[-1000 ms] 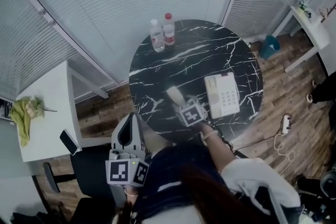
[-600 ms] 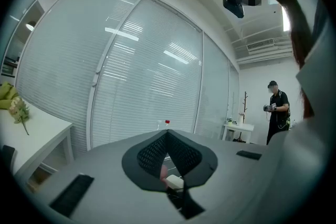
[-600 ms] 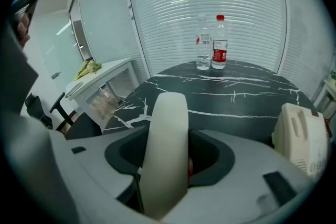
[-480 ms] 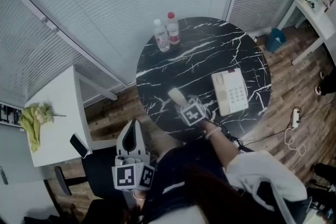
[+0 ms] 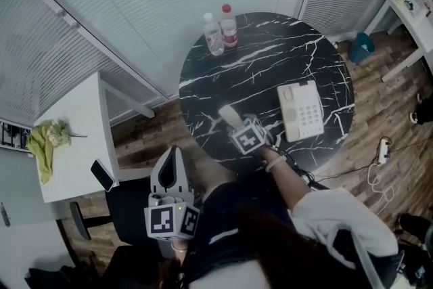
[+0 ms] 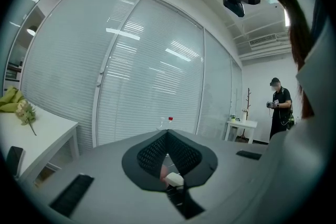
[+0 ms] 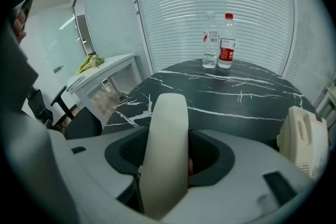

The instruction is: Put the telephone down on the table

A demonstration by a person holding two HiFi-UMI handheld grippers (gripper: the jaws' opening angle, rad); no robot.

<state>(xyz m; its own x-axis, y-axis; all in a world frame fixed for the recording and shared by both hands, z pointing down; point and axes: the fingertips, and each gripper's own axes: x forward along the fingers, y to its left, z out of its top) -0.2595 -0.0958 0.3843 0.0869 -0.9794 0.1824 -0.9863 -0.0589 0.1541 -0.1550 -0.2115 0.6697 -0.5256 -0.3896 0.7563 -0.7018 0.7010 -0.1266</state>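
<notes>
Your right gripper has its jaws closed on the handset, a smooth, cream-coloured bar with a rounded end that stands up between the jaws in the right gripper view and runs away from you. It sits over the near part of the black marble table, well left of the telephone base, which lies flat on the tabletop, keypad up, same cream colour. Whether the handset touches the marble, I can't tell. Two water bottles stand together at the far edge.

Your left gripper is down by your lap, off the table, jaws pressed together on nothing.

Against a second ago, little has changed: the handset is still clamped, still left of the base, and the left gripper has stayed low. Only the framing has drifted.
</notes>
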